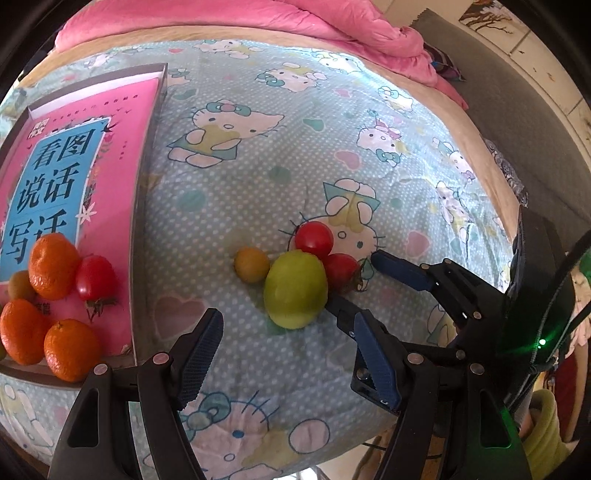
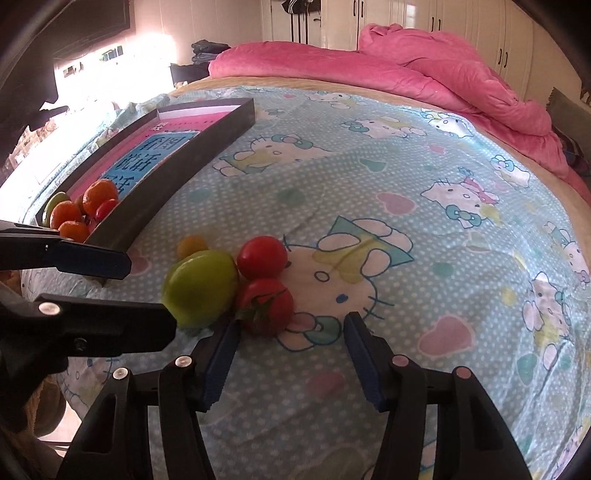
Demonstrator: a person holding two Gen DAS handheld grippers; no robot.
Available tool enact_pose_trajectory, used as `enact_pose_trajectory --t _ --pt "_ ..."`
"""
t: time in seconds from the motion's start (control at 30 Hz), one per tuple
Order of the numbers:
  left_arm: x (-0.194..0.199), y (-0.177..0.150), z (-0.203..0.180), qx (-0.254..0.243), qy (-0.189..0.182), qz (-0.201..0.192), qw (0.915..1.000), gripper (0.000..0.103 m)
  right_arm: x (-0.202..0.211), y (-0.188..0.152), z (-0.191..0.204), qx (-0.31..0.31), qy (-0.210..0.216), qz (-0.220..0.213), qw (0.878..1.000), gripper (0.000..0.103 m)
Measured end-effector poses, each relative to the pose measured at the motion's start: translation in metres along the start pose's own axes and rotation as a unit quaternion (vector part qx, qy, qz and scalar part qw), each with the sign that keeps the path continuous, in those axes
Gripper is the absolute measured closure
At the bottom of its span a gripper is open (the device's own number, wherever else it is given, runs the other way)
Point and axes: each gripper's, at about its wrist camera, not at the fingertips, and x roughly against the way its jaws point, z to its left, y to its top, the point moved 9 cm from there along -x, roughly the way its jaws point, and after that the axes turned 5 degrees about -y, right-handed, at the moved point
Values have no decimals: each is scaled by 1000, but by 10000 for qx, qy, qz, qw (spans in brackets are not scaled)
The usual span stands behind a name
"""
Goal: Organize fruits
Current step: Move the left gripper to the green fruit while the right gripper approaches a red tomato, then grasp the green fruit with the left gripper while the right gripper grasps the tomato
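Note:
A green apple (image 1: 295, 288) (image 2: 201, 287), two red tomatoes (image 1: 314, 240) (image 1: 341, 271) and a small yellow-orange fruit (image 1: 252, 264) lie together on the bed sheet. In the right wrist view the tomatoes (image 2: 262, 257) (image 2: 266, 304) sit just ahead of my open, empty right gripper (image 2: 291, 334). My left gripper (image 1: 288, 332) is open and empty, just short of the apple. The right gripper (image 1: 354, 284) shows in the left view, its fingers either side of the near tomato. A box tray (image 1: 147, 155) (image 2: 177, 177) holds three oranges, a tomato (image 1: 95, 277) and other fruit.
A pink book lines the tray (image 1: 55, 166). A pink quilt (image 2: 424, 70) lies bunched at the far side of the bed. The bed edge drops off near me (image 1: 332, 454). White wardrobes (image 2: 443, 18) stand behind.

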Motion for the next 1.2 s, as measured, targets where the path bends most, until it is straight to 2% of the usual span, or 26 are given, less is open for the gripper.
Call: enact_pose_trajectory --t 0.27,0.4,0.5,0.63,0.73,1.1,1.2 --pt "-10 3 1 168 -114 82 9998 30 -5 5 3 73 89 -107 9999 54" --pt "-13 7 1 224 -96 82 9997 35 -5 5 2 38 141 -124 9998 64" --pt "-18 8 -2 317 -220 151 9991 37 -5 4 -2 31 62 -106 9999 72" --pt "-28 5 -4 346 -185 258 9989 38 -3 2 -13 -127 -2 -81 9999 72" --pt "-33 5 -4 341 -143 293 9989 46 -1 0 -20 -180 -65 -76 9998 72" --pt "-43 18 -7 252 82 291 9992 47 3 -3 -38 -489 -130 -25 9987 72" --pt "-46 19 -8 236 167 292 9992 50 3 -4 -42 -623 -109 -10 9980 72"
